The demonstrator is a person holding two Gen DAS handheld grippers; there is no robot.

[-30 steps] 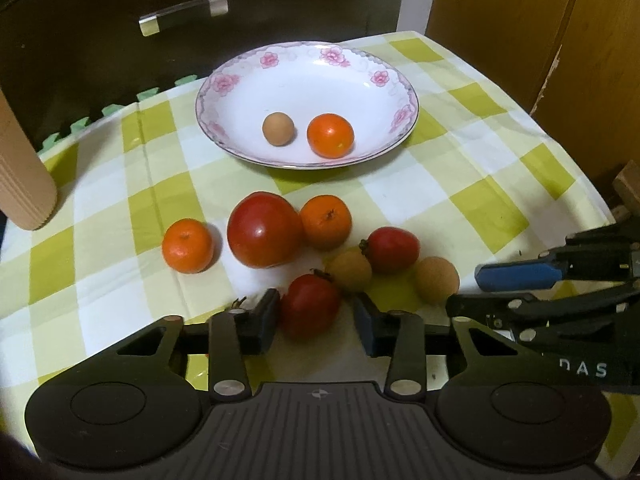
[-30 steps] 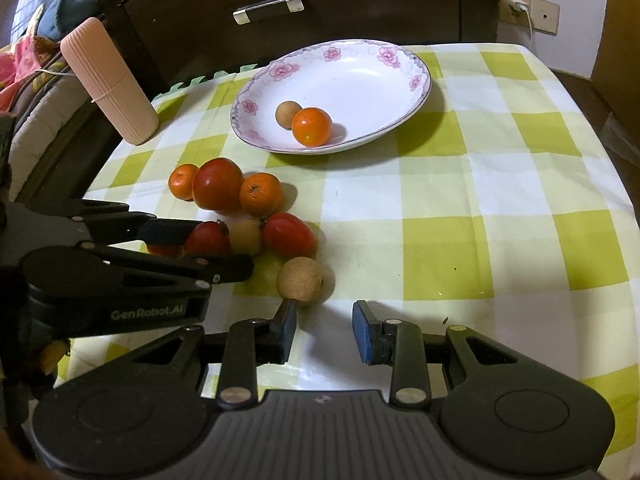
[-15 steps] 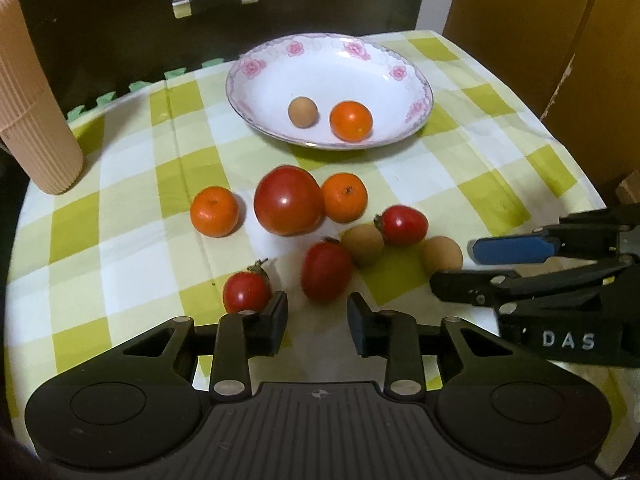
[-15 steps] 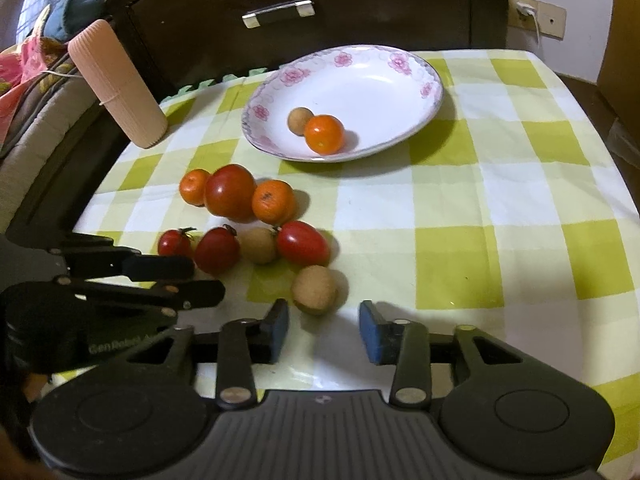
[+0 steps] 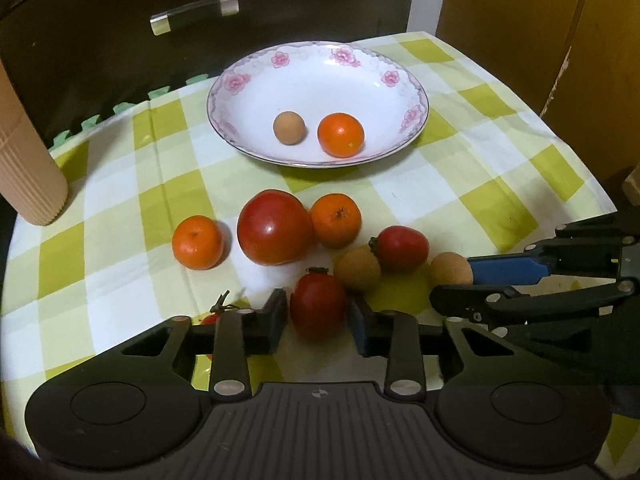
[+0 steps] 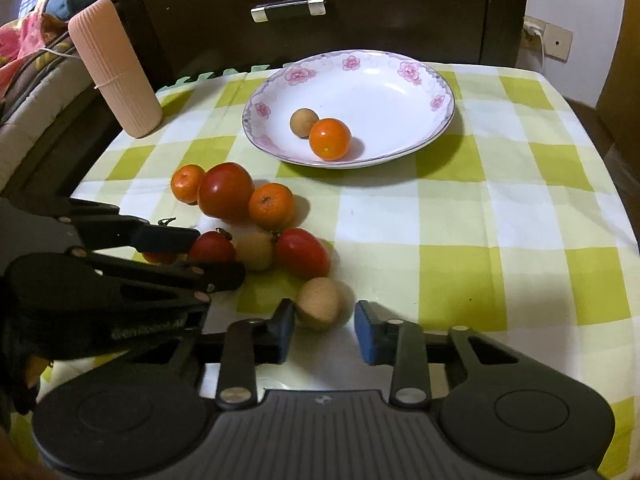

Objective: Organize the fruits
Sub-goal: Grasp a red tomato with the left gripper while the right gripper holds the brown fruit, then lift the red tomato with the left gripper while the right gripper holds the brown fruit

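On the green-and-white checked tablecloth (image 6: pixel 460 220), both my claws are down among the loose fruit. My left gripper (image 5: pixel 318 318) is spread wide around a small, dark red oval tomato (image 5: pixel 318 306), a finger on either side, gaps showing, nothing pinched yet. My right gripper (image 6: pixel 325 330) is just as open, bracketing a round tan longan-like fruit (image 6: pixel 320 304) that sits nearer its left finger. Beyond them the white floral-rimmed shallow bowl (image 6: pixel 424 80) holds one orange mandarin (image 6: pixel 330 139) and one tan ball (image 6: pixel 303 121), so the sorting looks barely begun: a big red tomato (image 5: pixel 274 227), two mandarins, another tan ball and another small tomato wait on the cloth. I judge this the grasp step, on both sides. Next I should close gently, as tomato skin bruises and round fruit squirts away, then lift clear before carrying to the bowl. The right claw wants centring first.
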